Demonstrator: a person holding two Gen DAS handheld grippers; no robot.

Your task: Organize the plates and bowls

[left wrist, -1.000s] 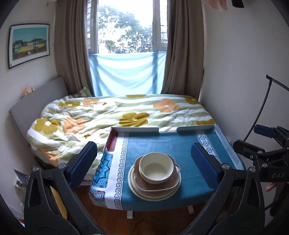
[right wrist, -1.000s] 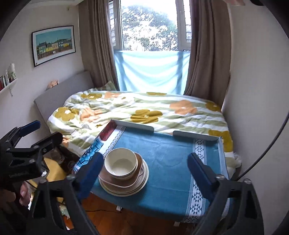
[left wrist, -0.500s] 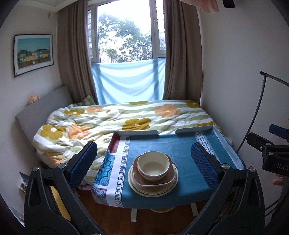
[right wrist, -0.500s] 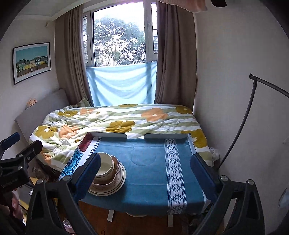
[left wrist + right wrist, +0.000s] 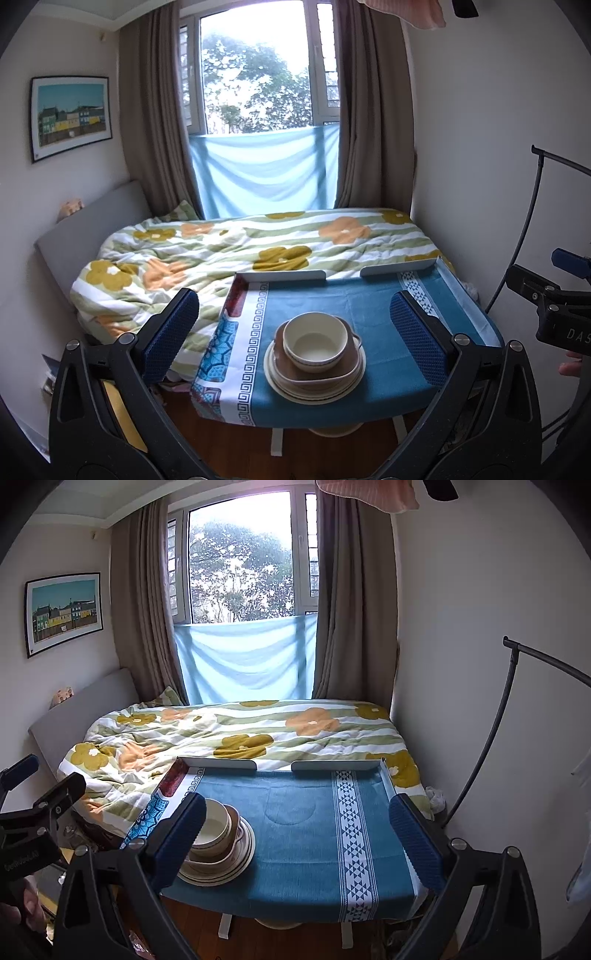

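Stacking: one cream bowl [image 5: 315, 340] on one brown dish [image 5: 317, 369], plates [image 5: 314, 392] uncountable | left tongs [image 5: 293, 339], right tongs [image 5: 295, 834] spread, empty

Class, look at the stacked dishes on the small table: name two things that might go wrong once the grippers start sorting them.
1. The cream bowl sits loose atop the brown dish and plates; lifting a lower piece first may tip it off.
2. The stack stands near the table's front edge, on a cloth; a nudge may send it to the floor.
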